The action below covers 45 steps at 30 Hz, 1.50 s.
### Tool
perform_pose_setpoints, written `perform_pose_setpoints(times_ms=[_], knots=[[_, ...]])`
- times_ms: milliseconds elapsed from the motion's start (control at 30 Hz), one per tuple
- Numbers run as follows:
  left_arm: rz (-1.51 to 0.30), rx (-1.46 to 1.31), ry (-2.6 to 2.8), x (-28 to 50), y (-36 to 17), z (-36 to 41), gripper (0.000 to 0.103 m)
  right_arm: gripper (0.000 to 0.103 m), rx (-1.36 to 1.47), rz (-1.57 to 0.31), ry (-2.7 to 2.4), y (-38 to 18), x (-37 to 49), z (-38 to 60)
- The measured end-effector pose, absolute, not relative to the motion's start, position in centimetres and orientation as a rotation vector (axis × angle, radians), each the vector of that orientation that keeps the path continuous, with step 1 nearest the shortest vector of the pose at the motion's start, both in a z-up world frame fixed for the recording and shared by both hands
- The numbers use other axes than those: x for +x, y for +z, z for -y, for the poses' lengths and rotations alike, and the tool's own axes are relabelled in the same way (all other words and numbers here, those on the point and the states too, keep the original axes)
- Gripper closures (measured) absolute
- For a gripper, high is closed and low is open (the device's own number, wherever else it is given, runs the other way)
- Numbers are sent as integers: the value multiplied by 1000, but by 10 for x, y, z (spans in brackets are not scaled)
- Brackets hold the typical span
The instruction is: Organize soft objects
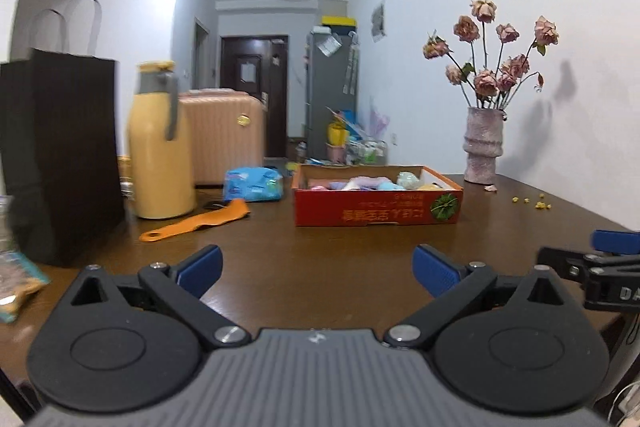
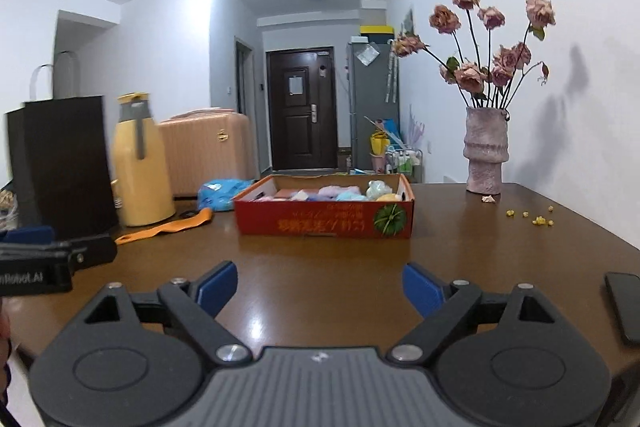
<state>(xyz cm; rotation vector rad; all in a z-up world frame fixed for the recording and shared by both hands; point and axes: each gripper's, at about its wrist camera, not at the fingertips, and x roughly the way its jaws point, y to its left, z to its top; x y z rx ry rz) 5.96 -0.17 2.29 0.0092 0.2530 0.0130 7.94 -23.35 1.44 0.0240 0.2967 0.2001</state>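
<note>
A shallow red cardboard box sits on the brown table and holds several pastel soft objects. My left gripper is open and empty, low over the table in front of the box. My right gripper is open and empty too, also well short of the box. Each gripper shows at the edge of the other's view: the right one and the left one.
A black paper bag, a yellow thermos, an orange strap and a blue packet stand left of the box. A vase of dried roses is at the back right. A dark phone lies at the right.
</note>
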Motion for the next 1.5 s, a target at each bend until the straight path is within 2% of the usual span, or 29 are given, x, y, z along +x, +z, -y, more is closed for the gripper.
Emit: perform_pose_setpoints(times_ms=[200, 1500], knots=[[-242, -1, 20, 23, 21, -7, 0, 11, 4, -313, 249, 5, 30, 229], [-194, 11, 4, 15, 34, -12, 0, 11, 53, -258, 205, 15, 35, 234]])
